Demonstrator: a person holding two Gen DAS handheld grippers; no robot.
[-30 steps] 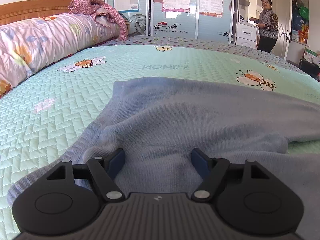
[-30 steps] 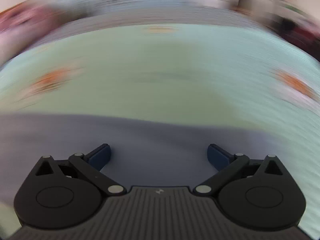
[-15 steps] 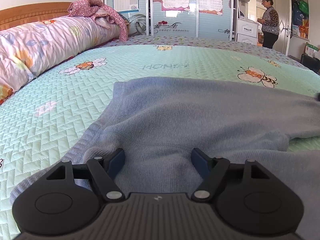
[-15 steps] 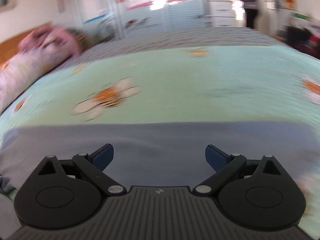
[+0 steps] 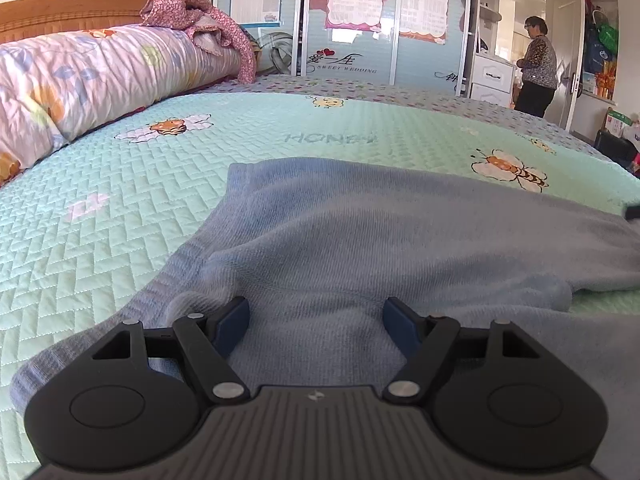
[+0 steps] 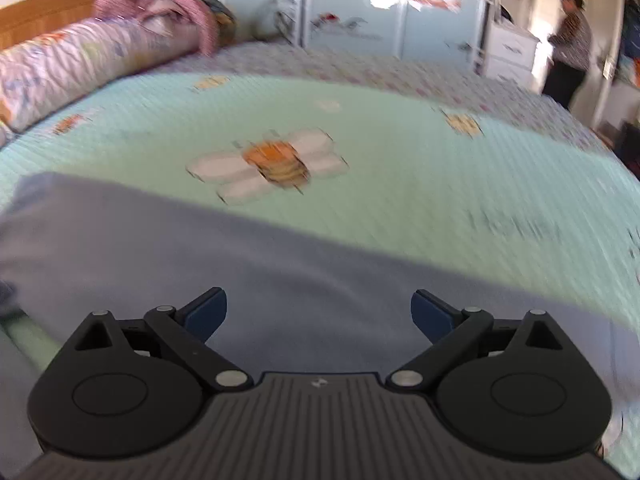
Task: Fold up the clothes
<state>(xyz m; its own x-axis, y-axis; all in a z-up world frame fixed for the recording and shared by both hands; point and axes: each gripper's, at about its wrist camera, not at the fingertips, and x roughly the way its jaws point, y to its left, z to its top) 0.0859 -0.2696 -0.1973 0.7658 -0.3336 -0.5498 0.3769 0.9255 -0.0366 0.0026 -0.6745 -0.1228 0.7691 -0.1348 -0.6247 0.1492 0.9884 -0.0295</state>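
Observation:
A grey-blue knitted sweater (image 5: 360, 240) lies spread on the mint-green quilted bedspread (image 5: 100, 220). My left gripper (image 5: 316, 314) stands open low over the near part of the sweater, its blue pads (image 5: 234, 316) apart with only flat knit between them. In the right wrist view the same sweater (image 6: 200, 256) fills the lower half, its far edge running across the picture. My right gripper (image 6: 319, 312) is open above it with nothing gripped. A dark tip at the right edge of the left wrist view sits on the sweater; I cannot tell what it is.
A rolled floral duvet (image 5: 80, 76) with a pink garment (image 5: 192, 12) on top lies along the wooden headboard at the left. Wardrobe doors (image 5: 352, 20) stand beyond the bed. A person (image 5: 538, 68) stands by white drawers at the back right.
The right gripper has swung sideways over the sweater and rolled, so its view now shows a bee print and the headboard. The left gripper has stayed put.

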